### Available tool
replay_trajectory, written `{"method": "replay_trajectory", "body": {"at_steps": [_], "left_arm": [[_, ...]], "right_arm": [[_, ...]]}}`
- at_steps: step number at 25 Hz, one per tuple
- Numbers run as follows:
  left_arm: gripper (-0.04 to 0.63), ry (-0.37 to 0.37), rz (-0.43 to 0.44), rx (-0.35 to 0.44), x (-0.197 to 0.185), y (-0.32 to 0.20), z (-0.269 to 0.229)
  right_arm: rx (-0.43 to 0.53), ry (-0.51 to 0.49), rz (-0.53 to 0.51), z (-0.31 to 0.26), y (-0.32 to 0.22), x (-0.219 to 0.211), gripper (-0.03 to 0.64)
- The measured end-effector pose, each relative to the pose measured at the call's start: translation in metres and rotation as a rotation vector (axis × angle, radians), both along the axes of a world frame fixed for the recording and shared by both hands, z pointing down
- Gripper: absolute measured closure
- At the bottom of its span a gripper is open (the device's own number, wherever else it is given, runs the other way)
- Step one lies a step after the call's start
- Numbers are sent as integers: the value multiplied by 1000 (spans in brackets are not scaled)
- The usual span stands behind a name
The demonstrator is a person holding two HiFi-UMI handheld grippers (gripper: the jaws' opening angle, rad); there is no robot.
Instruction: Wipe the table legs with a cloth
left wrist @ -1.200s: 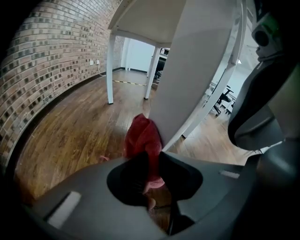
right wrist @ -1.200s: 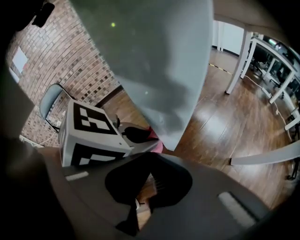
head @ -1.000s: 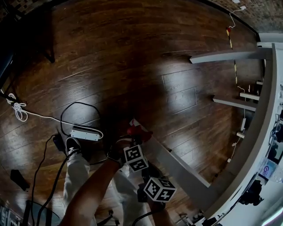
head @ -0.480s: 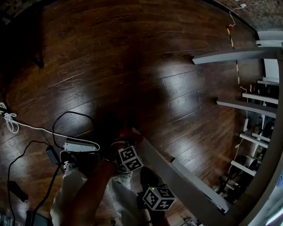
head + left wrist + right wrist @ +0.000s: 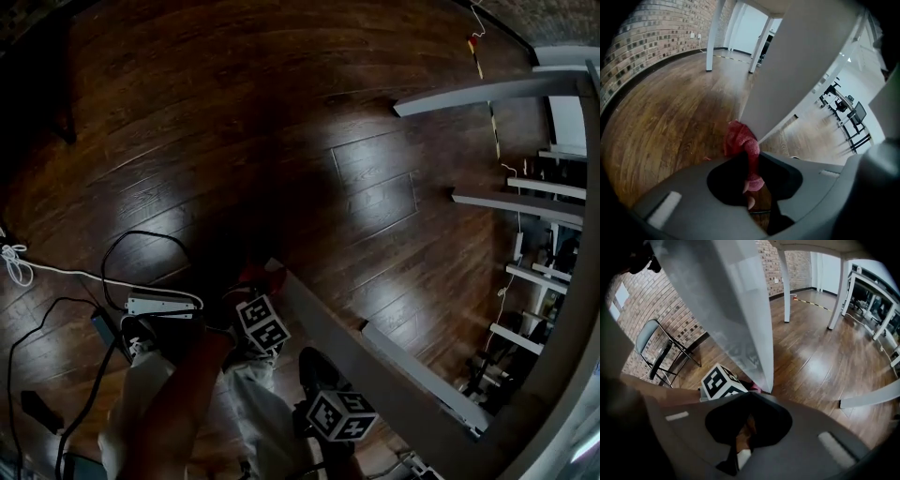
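In the left gripper view a red cloth (image 5: 740, 140) is bunched against the foot of a white table leg (image 5: 797, 70), where it meets the wooden floor. My left gripper (image 5: 749, 187) is shut on the cloth. In the head view the cloth (image 5: 253, 276) lies at the near end of the pale leg (image 5: 375, 361), just ahead of the left gripper (image 5: 251, 298) and its marker cube. My right gripper (image 5: 323, 384) hangs lower right, beside the leg. In the right gripper view its jaws (image 5: 743, 427) stand shut with nothing between them, and the leg (image 5: 745, 310) rises in front.
A white power strip (image 5: 159, 306) and black and white cables (image 5: 56, 272) lie on the floor at left. More pale table legs (image 5: 487, 92) stand at right. A folding chair (image 5: 656, 348) stands by the brick wall. The person's trouser legs and shoes are below the grippers.
The head view has swung, so the tabletop at right has slid out of sight. Both grippers sit slightly further left in the frame. The left one still holds the cloth at the leg's foot.
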State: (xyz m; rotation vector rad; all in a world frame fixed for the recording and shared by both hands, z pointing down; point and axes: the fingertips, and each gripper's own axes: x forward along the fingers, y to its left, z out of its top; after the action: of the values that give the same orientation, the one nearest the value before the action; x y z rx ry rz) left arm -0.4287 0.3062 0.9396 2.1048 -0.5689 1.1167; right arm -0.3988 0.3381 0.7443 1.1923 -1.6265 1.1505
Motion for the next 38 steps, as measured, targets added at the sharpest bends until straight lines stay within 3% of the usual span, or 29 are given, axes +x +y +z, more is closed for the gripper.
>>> {"method": "replay_trajectory", "body": {"at_steps": [5,10,16,22,28,34,38], "left_arm": [[523,59,1,80,-1,-4,-105],[523,3,-60,158,1,-19,-200],[523,-66,-135,223,10,-13,-310],[522,-64,-362,315,4,-19,-411],[522,45,-616,369,4,-6,-498],[522,107,-725,439,21,12,-564],[522,96,-727,429,43,22,-582]], "right_arm": [[-26,-22,25,-55,22,-13,623],[-45,-99,-56,-104,30,-20,623],[-24,-102,-150,-172,28,10,623],[0,-74,-270,-198,20,43,623],[-26,-47,-315,-200,35,66,623],[12,-72,-356,-236,49,92,623],[43,-91,-388,-264,58,109,623]]}}
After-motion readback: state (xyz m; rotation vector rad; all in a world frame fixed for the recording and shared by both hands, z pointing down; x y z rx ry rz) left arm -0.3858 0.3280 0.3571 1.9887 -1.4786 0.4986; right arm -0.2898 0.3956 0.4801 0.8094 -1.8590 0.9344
